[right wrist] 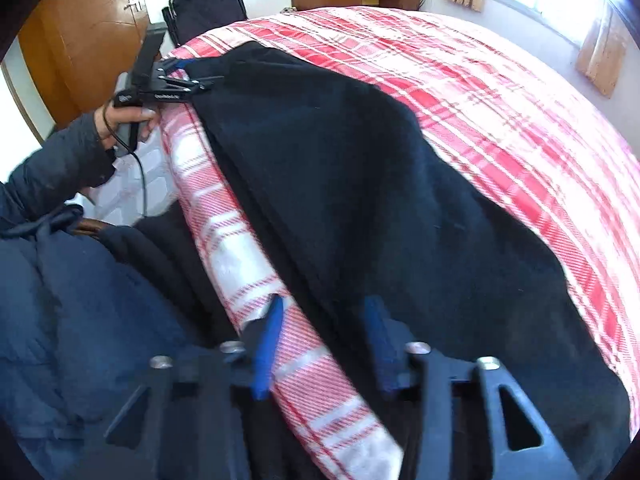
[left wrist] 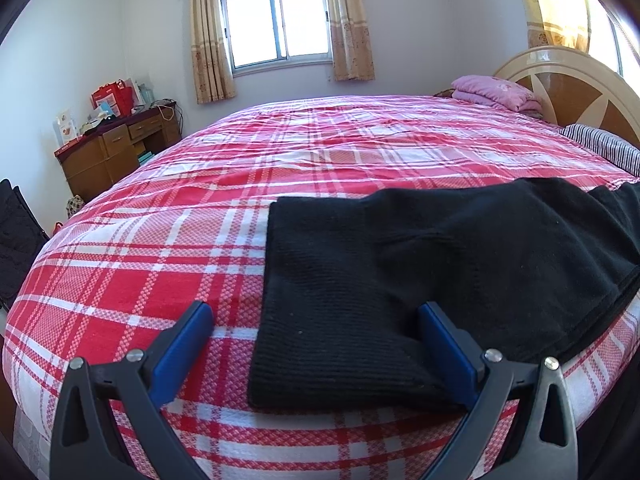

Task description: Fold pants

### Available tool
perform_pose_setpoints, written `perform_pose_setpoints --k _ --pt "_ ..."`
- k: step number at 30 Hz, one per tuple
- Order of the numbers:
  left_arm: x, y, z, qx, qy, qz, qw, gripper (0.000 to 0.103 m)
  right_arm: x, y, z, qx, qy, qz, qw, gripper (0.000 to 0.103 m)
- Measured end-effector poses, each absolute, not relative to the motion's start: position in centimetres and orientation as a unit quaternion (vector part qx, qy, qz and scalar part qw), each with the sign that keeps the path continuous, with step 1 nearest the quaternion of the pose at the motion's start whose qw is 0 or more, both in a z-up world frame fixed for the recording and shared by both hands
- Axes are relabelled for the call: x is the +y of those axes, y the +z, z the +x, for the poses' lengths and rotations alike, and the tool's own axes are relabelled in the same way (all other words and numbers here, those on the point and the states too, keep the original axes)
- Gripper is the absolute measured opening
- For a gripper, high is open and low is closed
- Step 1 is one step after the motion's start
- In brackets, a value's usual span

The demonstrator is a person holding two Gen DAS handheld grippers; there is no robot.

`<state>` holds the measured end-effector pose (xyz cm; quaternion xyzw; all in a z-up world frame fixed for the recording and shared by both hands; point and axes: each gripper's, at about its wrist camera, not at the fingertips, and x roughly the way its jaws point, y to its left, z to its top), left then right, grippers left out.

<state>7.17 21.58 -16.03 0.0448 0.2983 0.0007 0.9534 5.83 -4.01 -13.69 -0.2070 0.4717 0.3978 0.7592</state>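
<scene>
Black pants (left wrist: 420, 264) on plaid bed (left wrist: 160, 240) — both jaws apart

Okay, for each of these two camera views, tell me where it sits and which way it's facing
Left wrist: on the left gripper, open at the bed's near edge, facing across the plaid bedspread to the window; only its fingers show.
Right wrist: on the right gripper, open, looking along the bed's edge toward the wooden door; the person's left hand and jacket sleeve show.
Shared: black pants, bedspread, desk.

Home bedroom: plaid-covered bed (left wrist: 280, 168), wooden headboard (left wrist: 576, 92), curtained window (left wrist: 276, 20), cluttered desk (left wrist: 116, 148).
</scene>
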Motion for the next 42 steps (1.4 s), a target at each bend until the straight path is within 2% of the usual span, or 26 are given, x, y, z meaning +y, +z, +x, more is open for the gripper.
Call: perform_pose_setpoints --k 5,8,10,12,14,19,27,37,38,41,42 --pt "21.6 -16.0 7.1 0.298 0.001 0.045 0.954 0.103 -1.7 -14.7 6.5 0.463 0.388 -0.224 0.764 0.046" --pt "21.5 -16.0 7.2 0.298 0.001 0.045 0.954 0.103 -0.9 -15.5 6.8 0.456 0.377 -0.249 0.766 0.041" --pt "21.5 -16.1 7.1 0.297 0.001 0.045 0.954 0.103 -0.8 -15.6 6.5 0.444 0.372 -0.267 0.770 0.029" --pt "21.5 -16.0 7.2 0.298 0.001 0.045 0.954 0.103 -1.3 -15.3 6.7 0.448 0.374 -0.257 0.770 0.008" --pt "21.5 -16.0 7.2 0.298 0.000 0.045 0.954 0.103 -1.6 -14.8 6.6 0.447 0.378 -0.245 0.773 0.004" --pt "21.5 -16.0 7.2 0.297 0.000 0.045 0.954 0.103 -1.7 -13.1 5.3 0.426 0.385 -0.246 0.781 0.003" --pt "21.5 -15.9 7.0 0.291 -0.004 0.045 0.956 0.103 -1.4 -16.0 4.8 0.451 0.377 -0.275 0.761 0.003" --pt "21.4 -15.2 6.4 0.282 -0.012 0.051 0.958 0.103 -1.9 -15.4 5.0 0.447 0.377 -0.265 0.766 0.006" --pt "21.3 -14.9 6.2 0.277 -0.009 0.060 0.959 0.103 -2.2 -15.2 5.0 0.450 0.375 -0.261 0.767 0.011" --pt "20.9 -12.9 5.5 0.250 0.005 0.083 0.965 0.103 -3.8 -14.0 4.9 0.442 0.355 -0.242 0.787 0.044" --pt "20.7 -12.2 5.3 0.241 0.007 0.084 0.967 0.103 -4.9 -13.3 4.9 0.441 0.347 -0.225 0.796 0.044"
